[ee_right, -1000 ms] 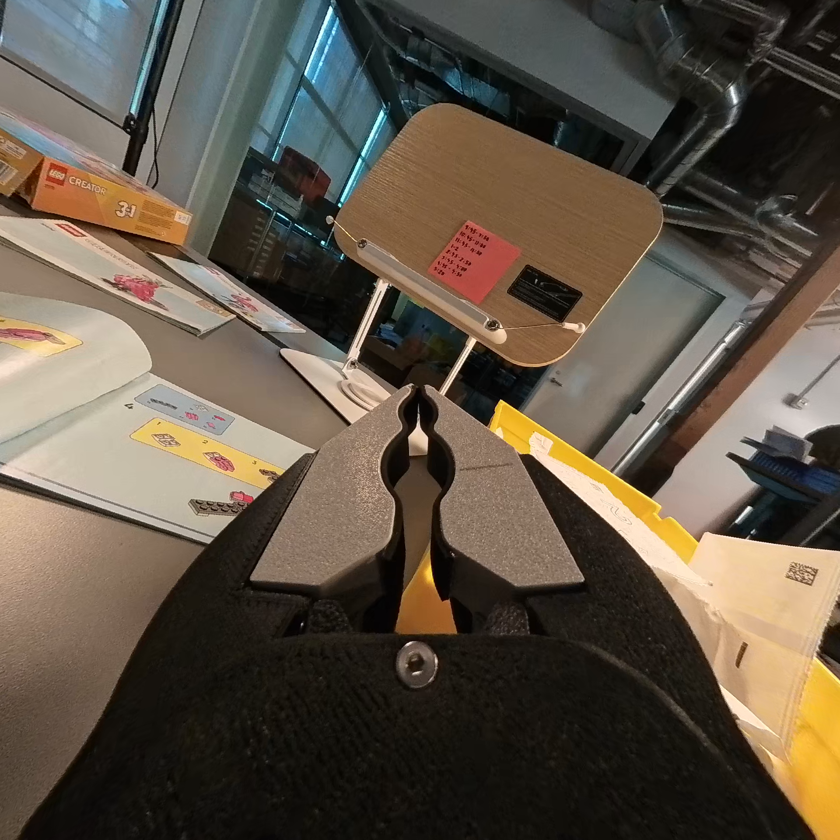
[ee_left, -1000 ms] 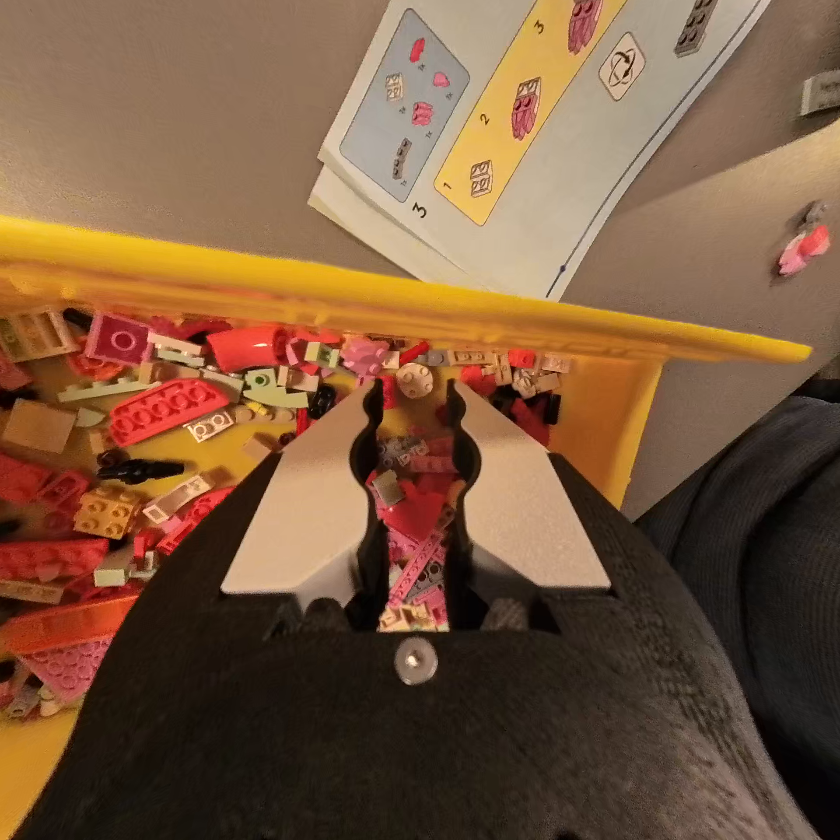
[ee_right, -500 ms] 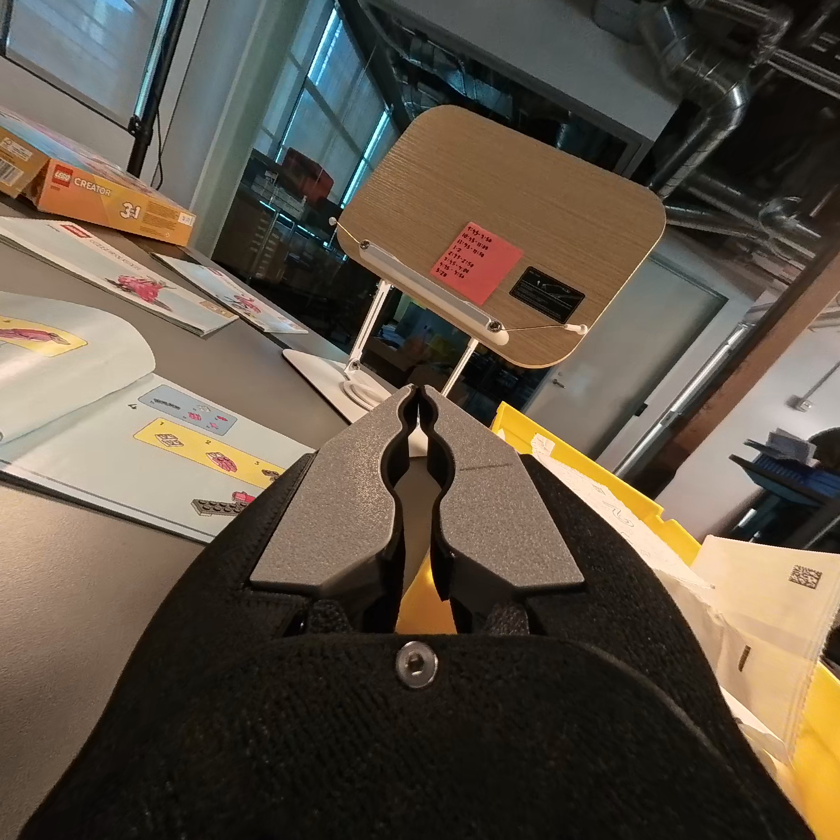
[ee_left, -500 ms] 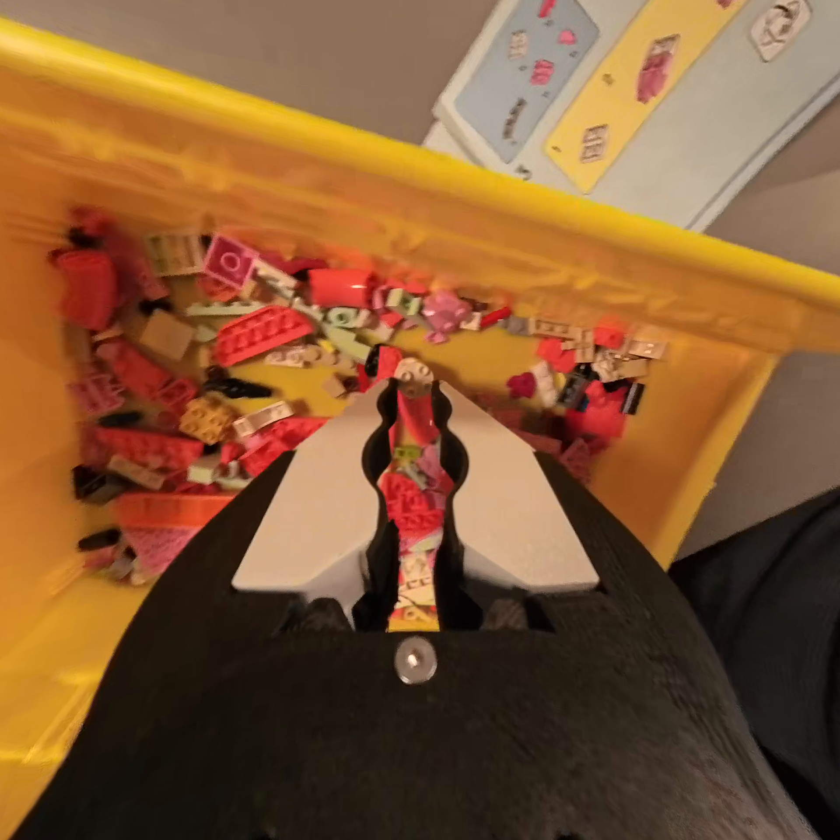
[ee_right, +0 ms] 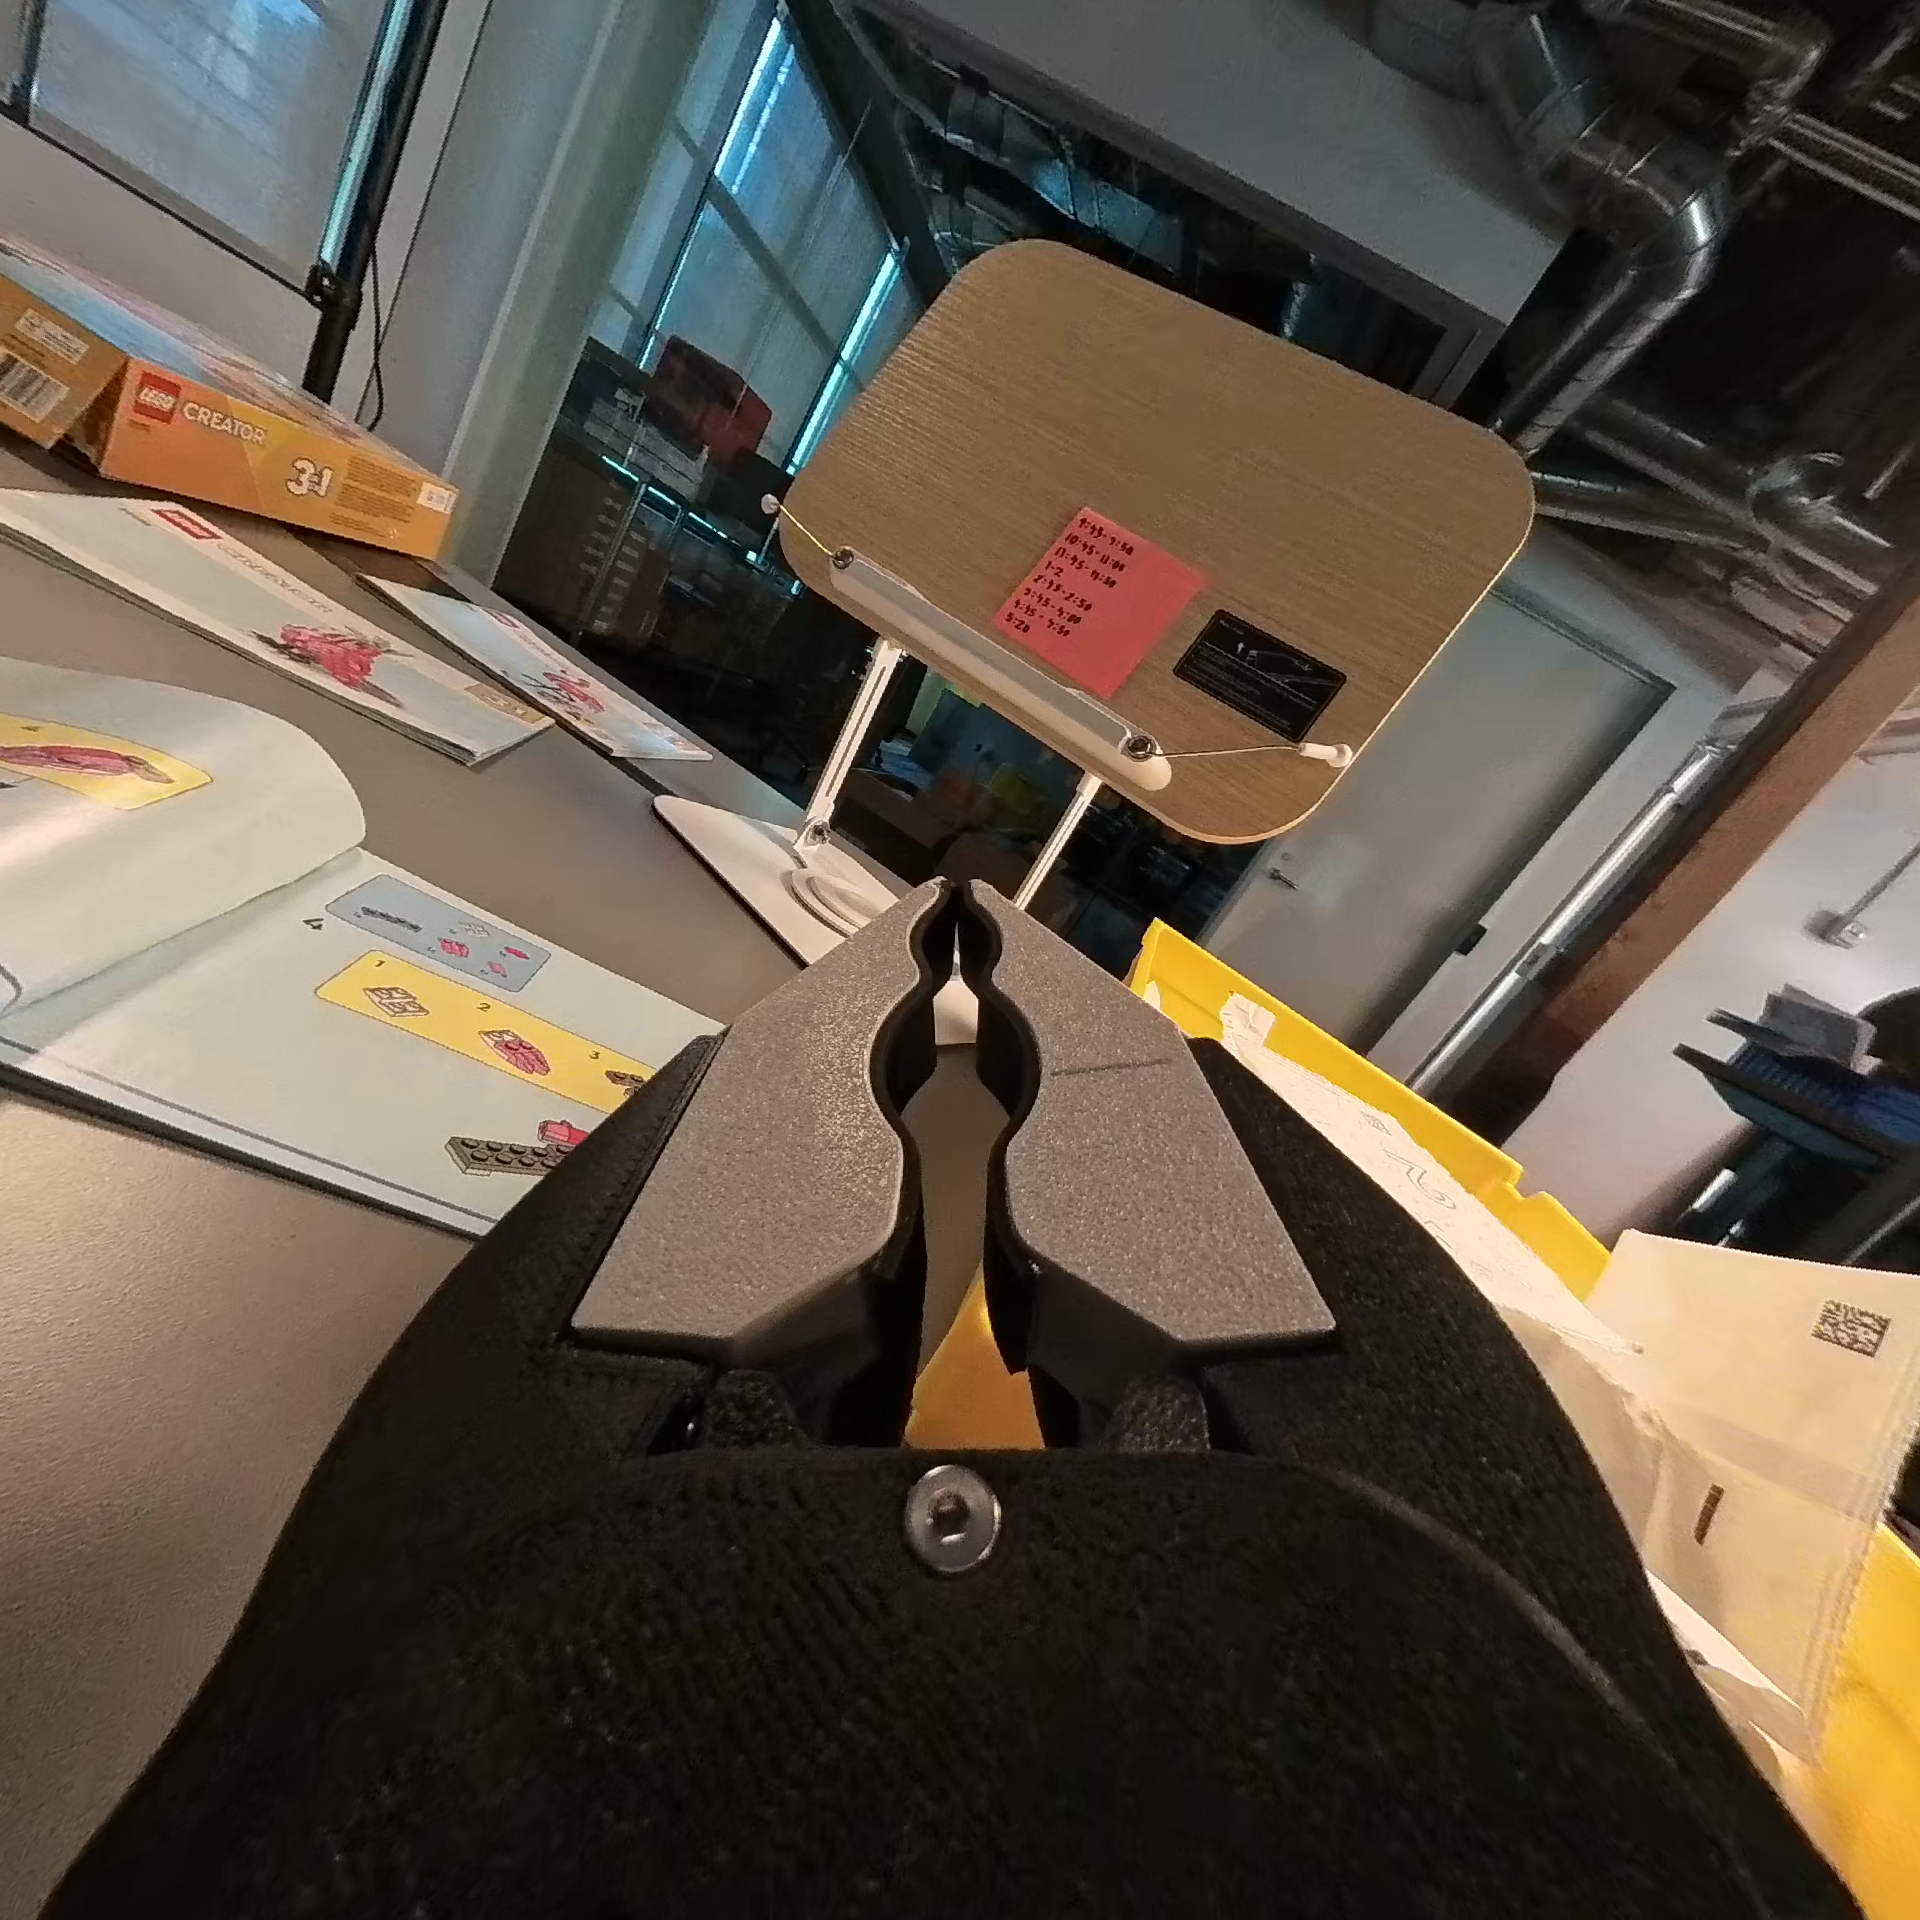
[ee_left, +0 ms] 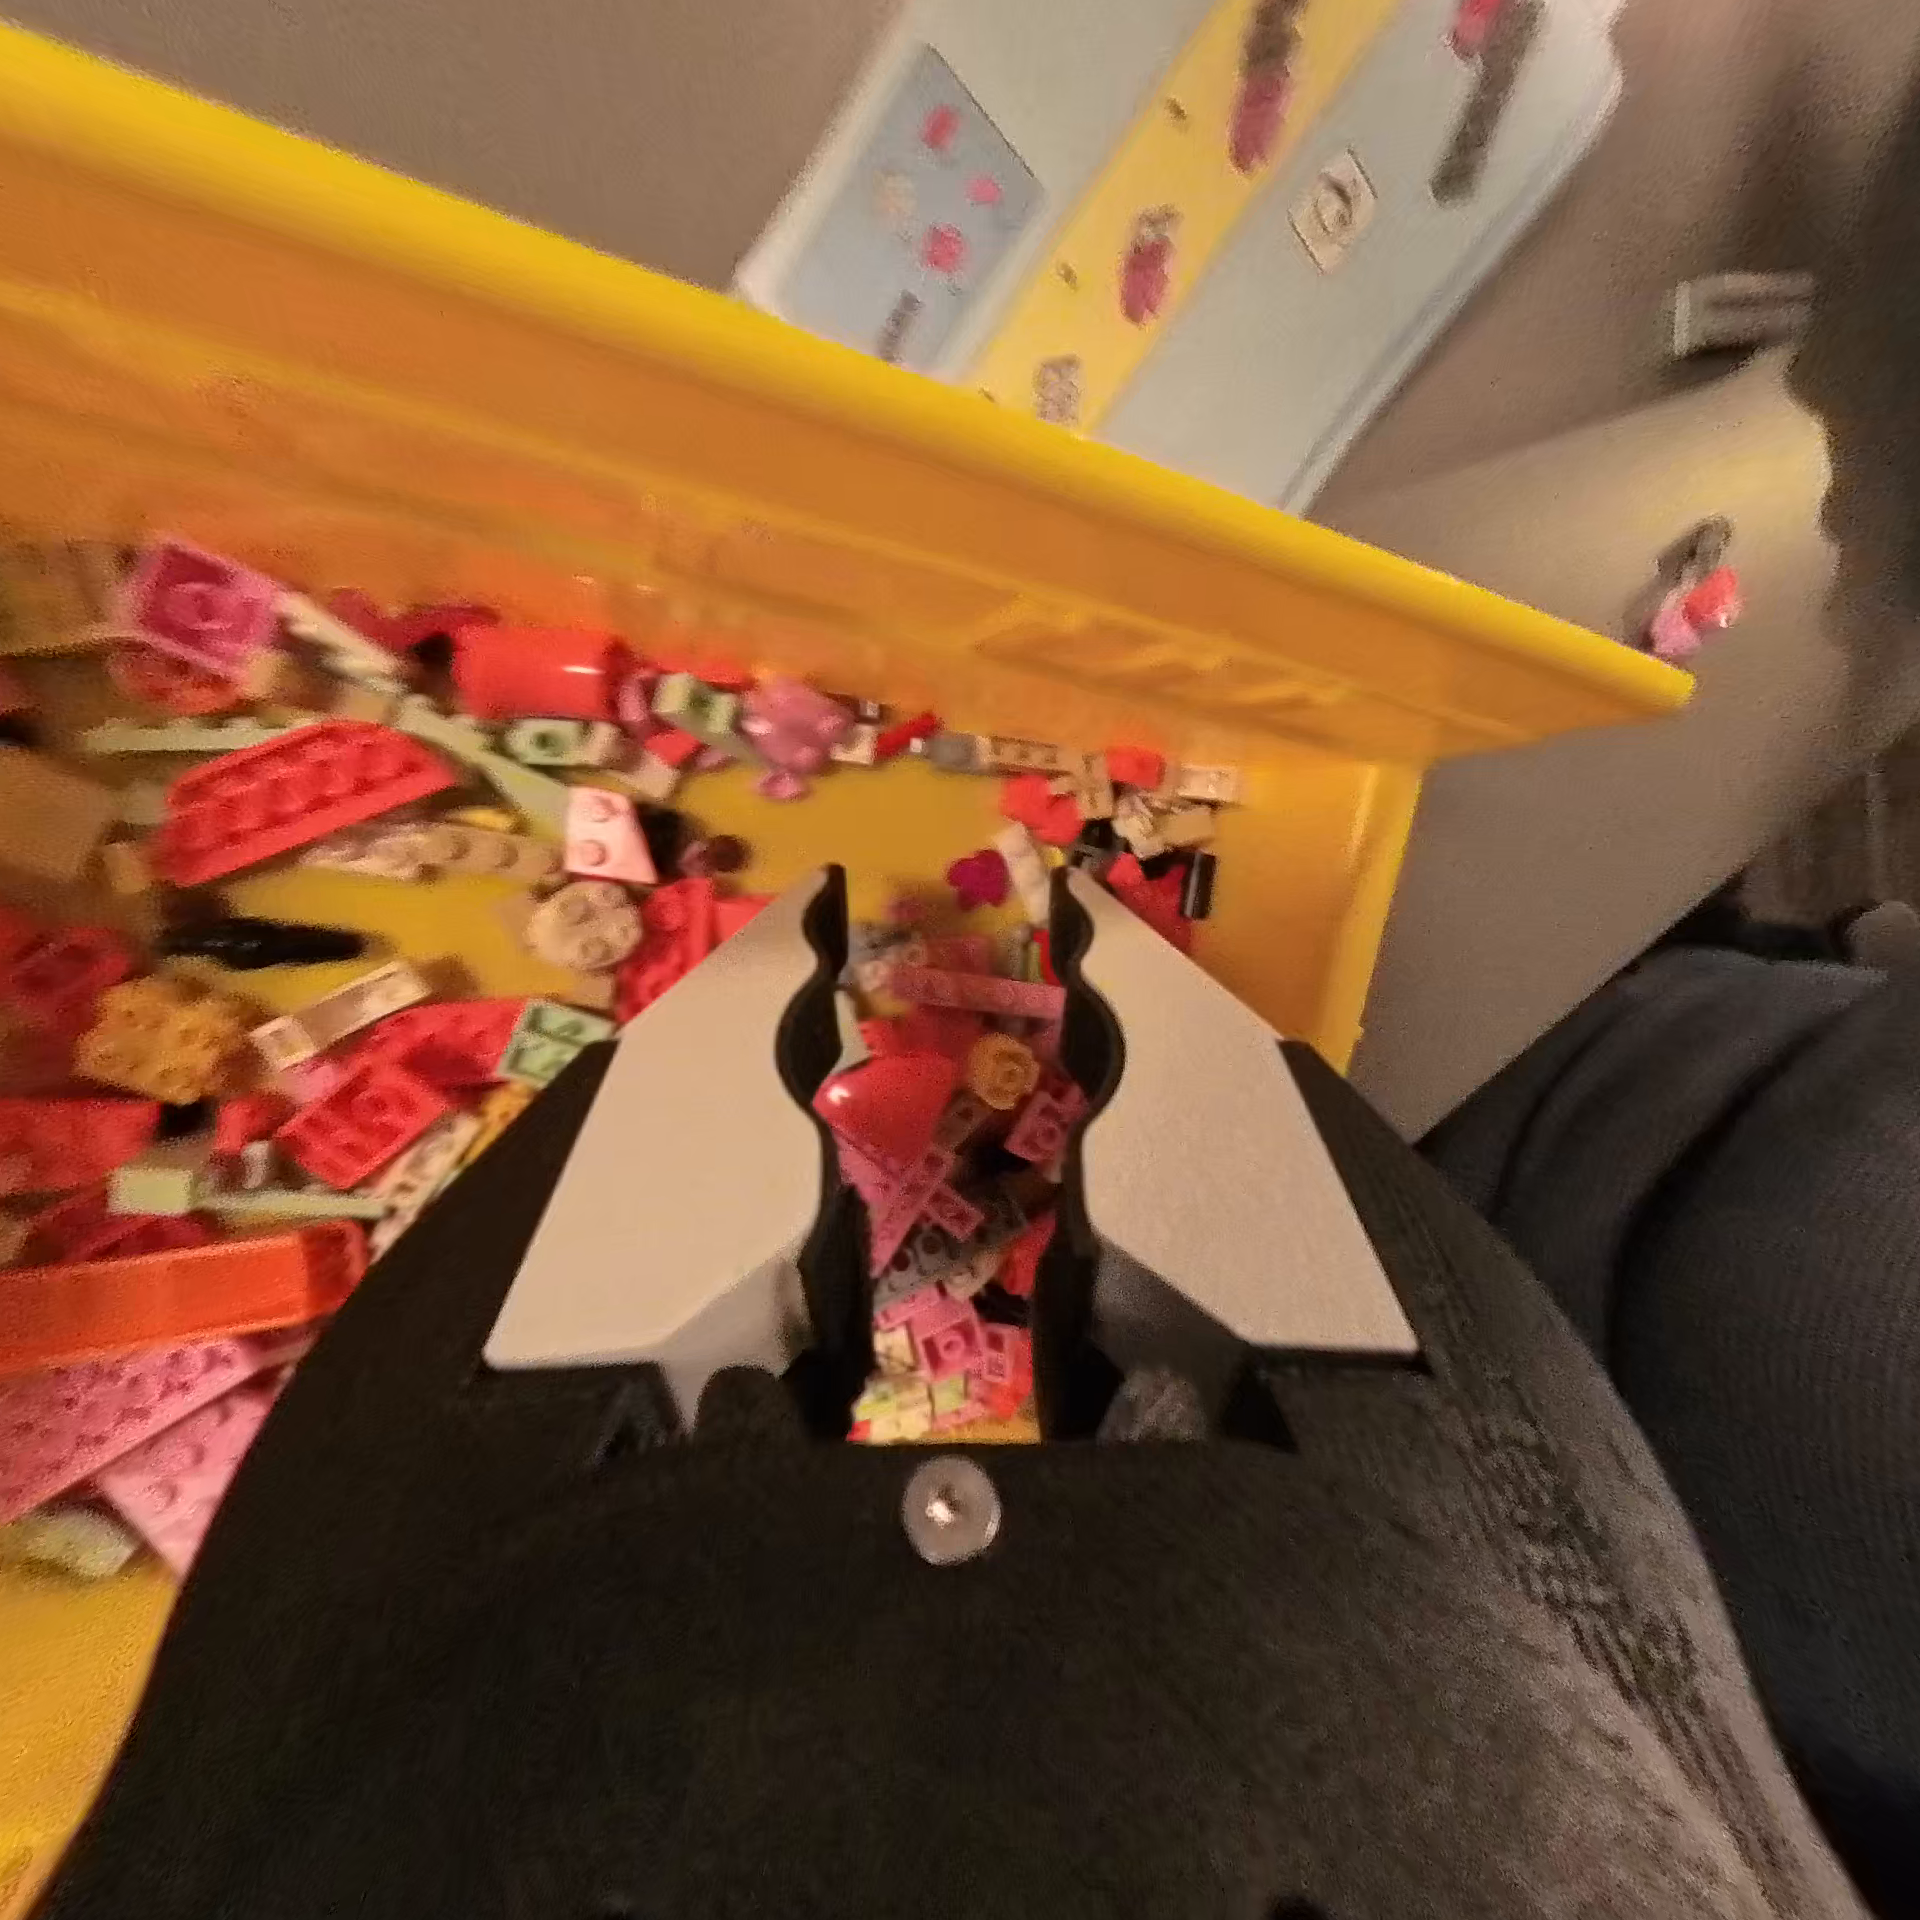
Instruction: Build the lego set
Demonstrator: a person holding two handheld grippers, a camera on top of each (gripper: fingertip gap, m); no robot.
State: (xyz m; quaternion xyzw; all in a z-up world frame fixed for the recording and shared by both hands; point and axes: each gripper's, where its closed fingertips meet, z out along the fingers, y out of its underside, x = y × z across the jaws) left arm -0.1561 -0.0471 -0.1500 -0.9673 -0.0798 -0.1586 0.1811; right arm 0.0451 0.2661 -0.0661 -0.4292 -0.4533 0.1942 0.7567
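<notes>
Although blur smears my left view, I see the left claw (ee_left: 943, 899) spread wide, gripping nothing, over loose toy bricks (ee_left: 312, 790) in a yellow bin (ee_left: 831, 436). My right claw (ee_right: 957, 902) is clenched on nothing above the table (ee_right: 208, 1351). Beyond lie three printed booklets (ee_right: 260, 997) and one cut-off box (ee_right: 270, 447).
</notes>
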